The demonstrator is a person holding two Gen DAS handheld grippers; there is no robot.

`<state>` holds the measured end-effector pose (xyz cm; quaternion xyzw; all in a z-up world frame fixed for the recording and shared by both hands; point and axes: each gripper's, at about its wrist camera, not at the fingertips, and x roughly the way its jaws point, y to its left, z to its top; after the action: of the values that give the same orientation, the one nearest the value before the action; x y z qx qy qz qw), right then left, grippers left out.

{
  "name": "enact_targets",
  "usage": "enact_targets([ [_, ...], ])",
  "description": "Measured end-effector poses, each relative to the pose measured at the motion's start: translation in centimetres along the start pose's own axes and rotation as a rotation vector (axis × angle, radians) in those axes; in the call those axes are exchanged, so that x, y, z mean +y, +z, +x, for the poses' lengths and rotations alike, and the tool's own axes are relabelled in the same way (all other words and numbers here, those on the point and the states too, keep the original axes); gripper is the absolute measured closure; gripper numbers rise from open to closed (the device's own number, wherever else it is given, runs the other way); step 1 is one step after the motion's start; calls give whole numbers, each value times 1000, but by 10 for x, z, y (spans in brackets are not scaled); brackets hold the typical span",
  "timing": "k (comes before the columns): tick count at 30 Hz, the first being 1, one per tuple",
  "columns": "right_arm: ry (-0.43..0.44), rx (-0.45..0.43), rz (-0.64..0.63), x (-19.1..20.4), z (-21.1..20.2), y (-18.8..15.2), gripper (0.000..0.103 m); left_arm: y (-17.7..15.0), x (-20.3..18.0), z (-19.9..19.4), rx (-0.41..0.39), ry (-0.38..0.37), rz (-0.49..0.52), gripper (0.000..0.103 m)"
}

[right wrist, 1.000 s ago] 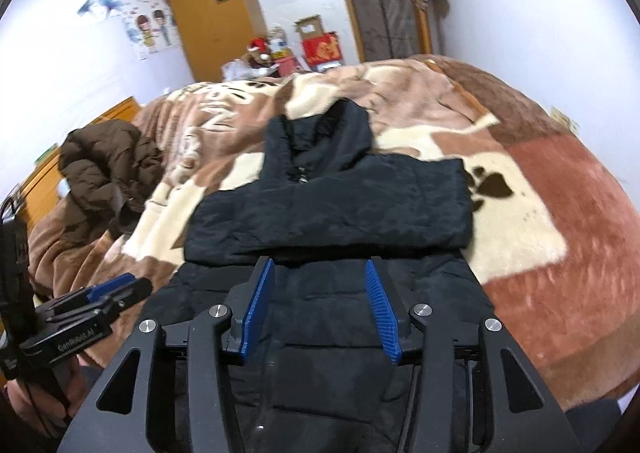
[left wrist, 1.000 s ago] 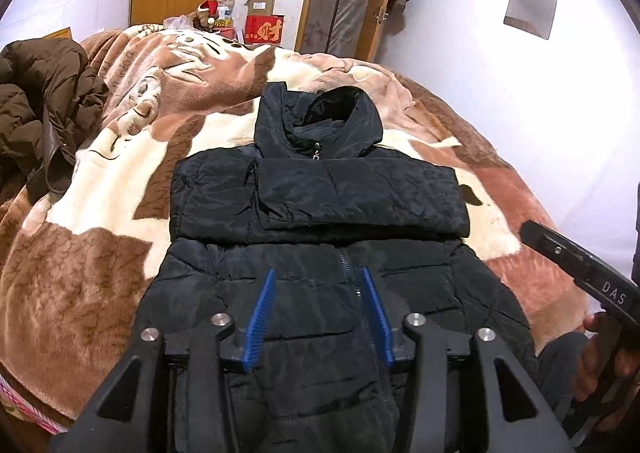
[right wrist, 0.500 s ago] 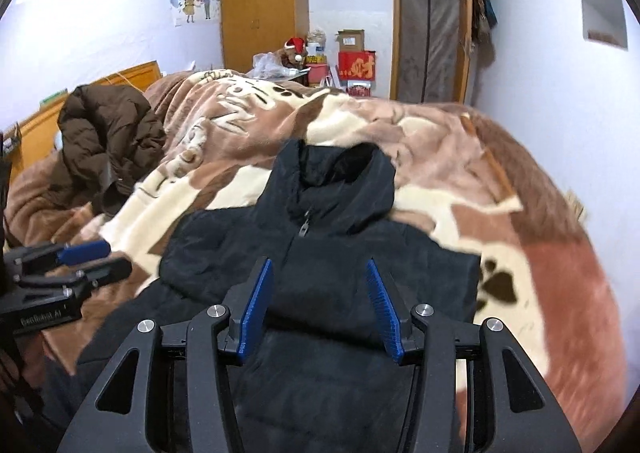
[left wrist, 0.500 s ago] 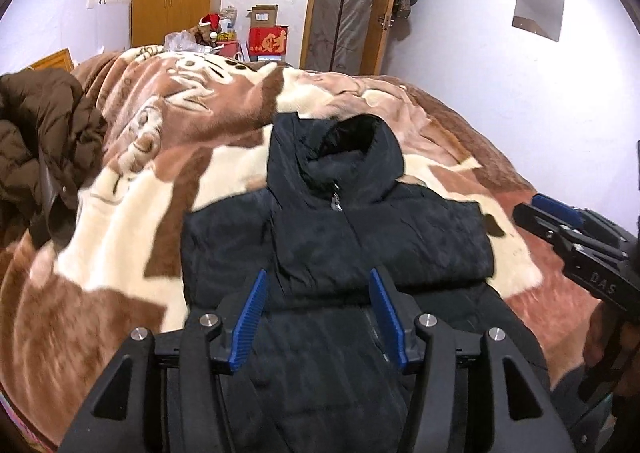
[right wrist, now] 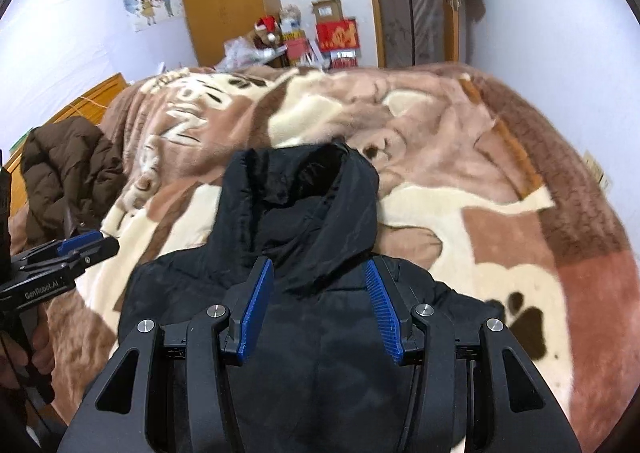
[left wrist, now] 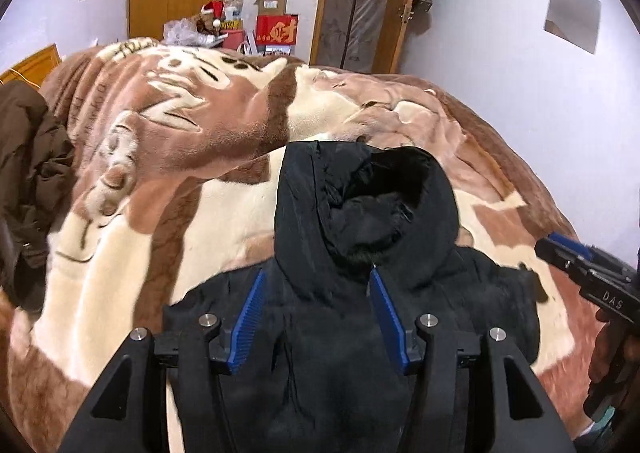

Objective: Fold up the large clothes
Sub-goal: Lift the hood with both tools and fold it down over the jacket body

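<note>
On bed blanket, one black jacket, one brown coat, two hand-held grippers

Black jacket: lower body cut off by frame bottom and hidden behind gripper frames in both views. Brown coat: cropped at left edge in left-wrist view. Blanket pattern motion-blurred at right.

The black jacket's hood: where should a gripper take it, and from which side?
Probably the hood's far rim, approached from above: it lies flat on the blanket, pointing away, its opening up, leaving that doubled edge free to pinch and fold back over the black jacket.
</note>
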<state>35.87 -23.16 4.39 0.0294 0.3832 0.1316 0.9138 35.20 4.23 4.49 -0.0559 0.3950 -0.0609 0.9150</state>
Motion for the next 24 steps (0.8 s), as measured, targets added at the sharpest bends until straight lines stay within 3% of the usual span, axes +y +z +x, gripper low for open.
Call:
enact_targets([
  [6, 7, 80, 65, -28, 59, 14, 53, 25, 15, 72, 72, 19, -21, 42],
  [10, 29, 88, 78, -37, 87, 30, 53, 40, 25, 114, 116, 7, -47, 42],
  [15, 61, 105, 97, -43, 124, 54, 53, 56, 32, 153, 141, -11, -89, 42],
  [22, 34, 171, 134, -52, 167, 65, 53, 64, 37, 202, 175, -21, -116, 43],
  [24, 36, 208, 156, -54, 174, 61, 58, 59, 41, 215, 207, -12, -131, 69],
])
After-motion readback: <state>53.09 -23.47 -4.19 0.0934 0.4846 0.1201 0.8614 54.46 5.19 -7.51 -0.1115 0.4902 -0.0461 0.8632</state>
